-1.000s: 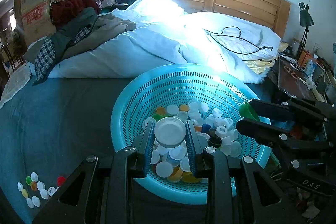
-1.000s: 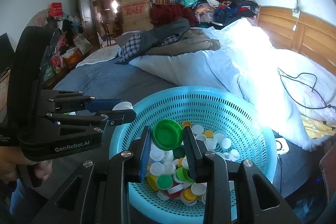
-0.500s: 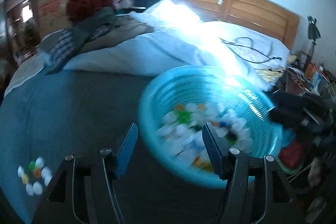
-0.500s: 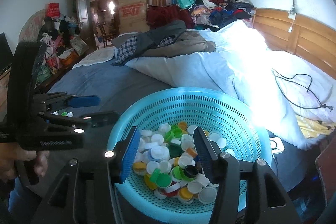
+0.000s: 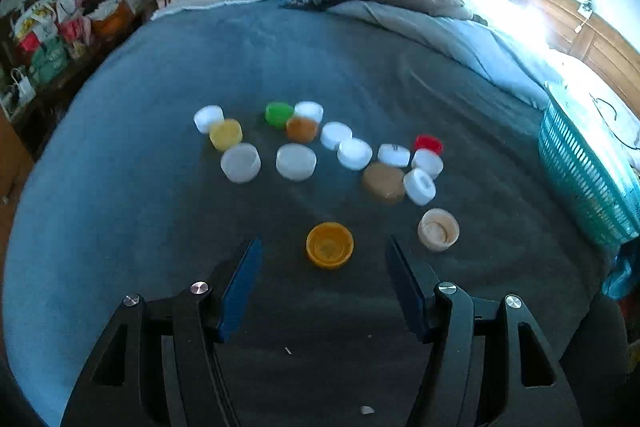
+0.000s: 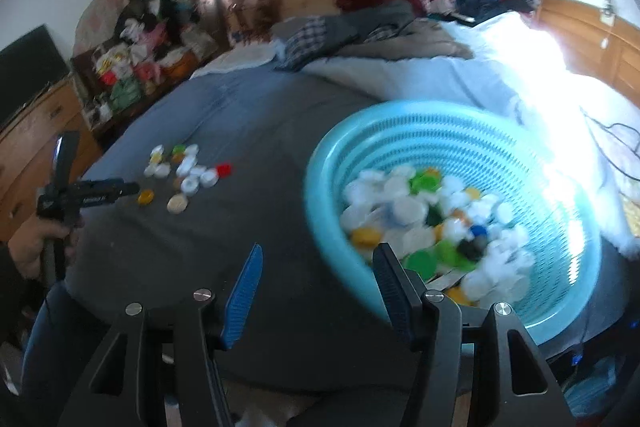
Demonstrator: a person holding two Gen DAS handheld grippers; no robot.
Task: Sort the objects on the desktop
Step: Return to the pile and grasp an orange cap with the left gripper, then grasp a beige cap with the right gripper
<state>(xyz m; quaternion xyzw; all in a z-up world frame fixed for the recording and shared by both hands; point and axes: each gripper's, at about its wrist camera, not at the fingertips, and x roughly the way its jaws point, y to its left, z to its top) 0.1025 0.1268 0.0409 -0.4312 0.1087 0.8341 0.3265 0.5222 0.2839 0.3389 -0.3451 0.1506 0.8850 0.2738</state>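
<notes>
The left tongs (image 5: pixel 324 259) are released, the 2 jaws standing apart above the dark blue bedspread (image 5: pixel 200 67) with nothing gripped. An orange cap (image 5: pixel 329 245) lies open side up on the bed just ahead of the gap between the jaws, touching neither. A pale beige cap (image 5: pixel 438 229) lies just ahead of the right jaw's tip. Farther ahead sits a loose cluster of caps (image 5: pixel 320 147), mostly white, with 1 green, 1 red, 1 yellow and 1 brown among them.

The right tongs (image 6: pixel 318 263) are likewise released and empty; their jaws have just been opening. The turquoise basket (image 6: pixel 400 119), heaped with mixed caps, stands ahead and to the right, its near rim just behind the right jaw. The left tongs and the hand (image 6: pixel 28 247) holding them show far to the left.
</notes>
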